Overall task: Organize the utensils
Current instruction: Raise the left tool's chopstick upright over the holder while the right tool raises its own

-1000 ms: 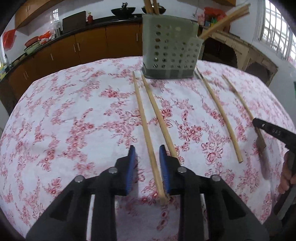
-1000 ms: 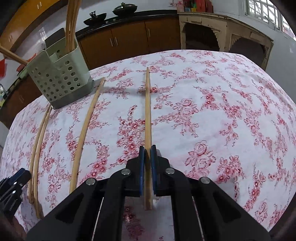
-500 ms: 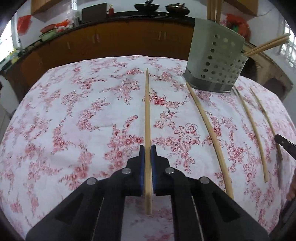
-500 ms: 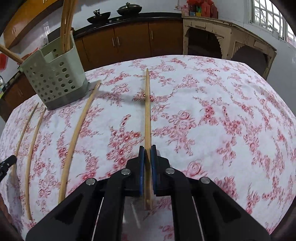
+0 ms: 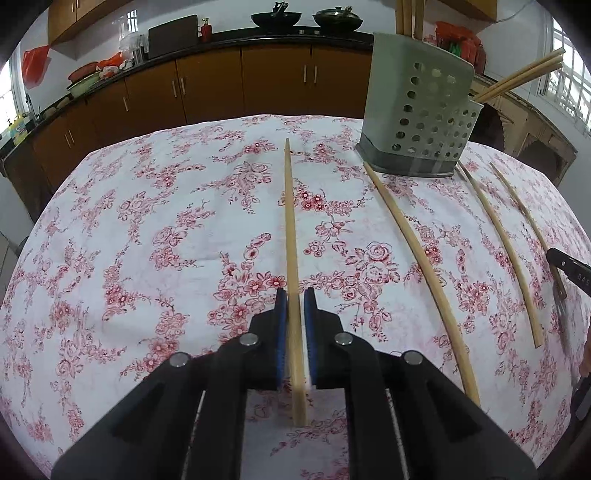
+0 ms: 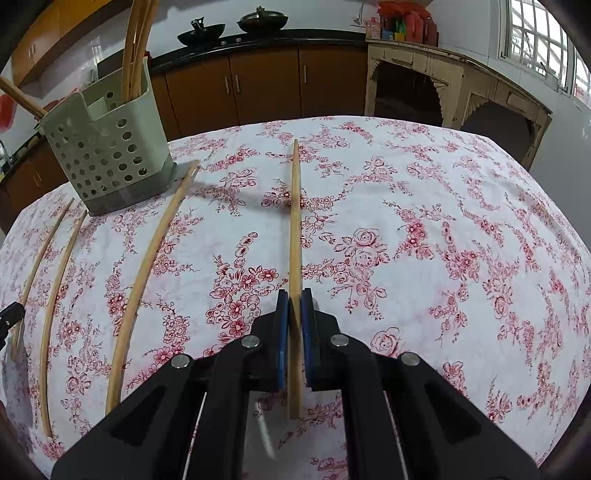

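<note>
Chopsticks in holder: tops cut off by upper edge.

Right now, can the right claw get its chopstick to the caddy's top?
Probably yes. The right claw is shut on its chopstick, and the caddy stands ahead to its left. Between them only a loose chopstick lies flat on the tablecloth, and part of the caddy's top looks open.

Open floral cloth right of the perforated holder; 3 loose chopsticks beside it.
</note>
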